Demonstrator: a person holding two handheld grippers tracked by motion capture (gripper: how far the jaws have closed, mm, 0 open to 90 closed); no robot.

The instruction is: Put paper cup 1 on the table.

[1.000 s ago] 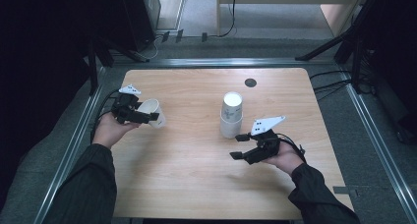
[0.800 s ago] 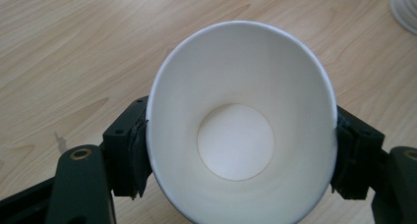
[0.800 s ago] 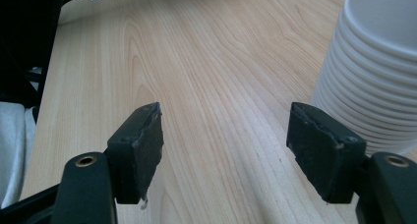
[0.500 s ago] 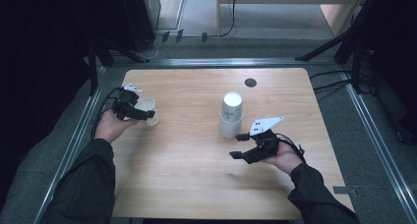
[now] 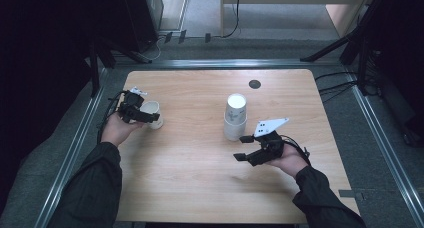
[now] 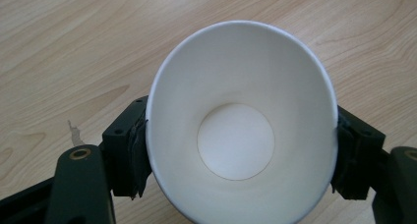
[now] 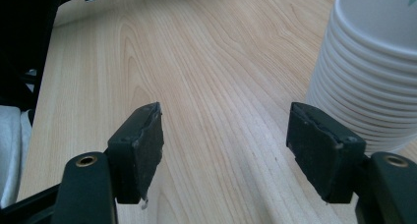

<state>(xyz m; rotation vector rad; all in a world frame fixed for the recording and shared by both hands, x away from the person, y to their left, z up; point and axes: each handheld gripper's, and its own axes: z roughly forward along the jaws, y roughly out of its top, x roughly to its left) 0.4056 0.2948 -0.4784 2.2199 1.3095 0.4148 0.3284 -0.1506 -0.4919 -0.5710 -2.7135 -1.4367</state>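
Left gripper (image 5: 145, 115): we see its two jaws closed on a single paper cup (image 6: 241, 130), one pad (image 6: 132, 153) pressed to each side of the wall just below the rim. In the left gripper view the cup's mouth faces the camera and its inside is bare and white. In the high view the cup sits well to the left of the stack (image 5: 235, 117), upright or nearly so; we cannot tell whether its base touches the table (image 5: 190, 163) or is held just above it.

Right gripper (image 5: 250, 148): we see its jaws spread wide with nothing between them, only wood grain showing in the gap. It hovers just in front of the stack, on the person's side and slightly to the right. In the right gripper view the stack's ribbed rims (image 7: 364, 86) rise just beyond the right-hand pad (image 7: 322, 145), near it but apart.

Stack: a column of nested cups, bottoms up, standing near the table's middle.

Progress, as we judge it: one cup stands separated from the stack and is in hand. What is left is to set it down and release it, and the many cups on the stack await the same treatment.
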